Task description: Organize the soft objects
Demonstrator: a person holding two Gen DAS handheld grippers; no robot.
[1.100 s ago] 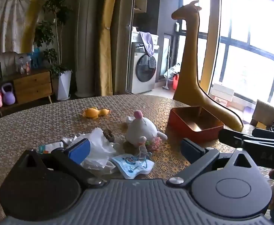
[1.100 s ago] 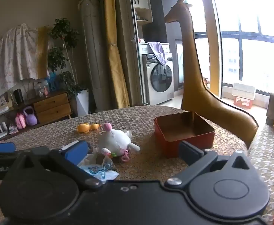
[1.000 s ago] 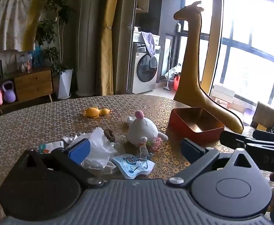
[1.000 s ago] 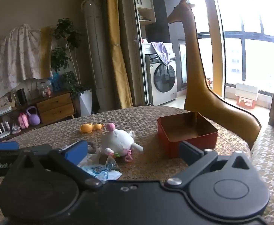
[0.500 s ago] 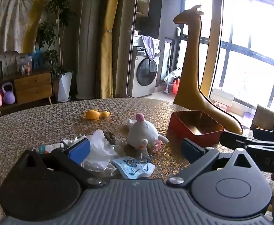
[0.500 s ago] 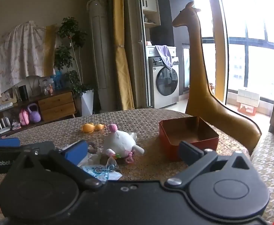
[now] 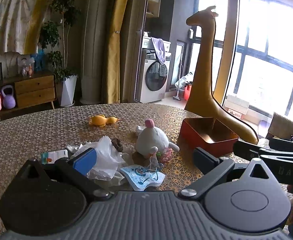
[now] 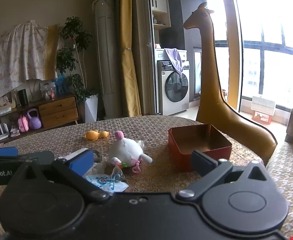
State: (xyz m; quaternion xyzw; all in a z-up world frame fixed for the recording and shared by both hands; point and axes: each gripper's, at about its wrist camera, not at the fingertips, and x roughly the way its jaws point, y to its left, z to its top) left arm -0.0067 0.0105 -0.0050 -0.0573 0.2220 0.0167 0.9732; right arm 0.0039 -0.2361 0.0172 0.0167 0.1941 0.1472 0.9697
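Both our grippers, left gripper (image 7: 144, 160) and right gripper (image 8: 142, 161), hang with jaws spread wide, holding nothing. We see the white plush toy (image 7: 151, 141) left of the red tin box (image 7: 207, 136), the yellow duck toy (image 7: 102, 120) farther left behind it.

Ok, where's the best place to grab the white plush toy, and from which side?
Probably the round white body of the plush toy, from above, fingers closing across its width. It lies on its side on the table, and the pink pom and small limbs are thin and floppy. Coming from above also avoids the plastic bag, the mask and the red tin around it.
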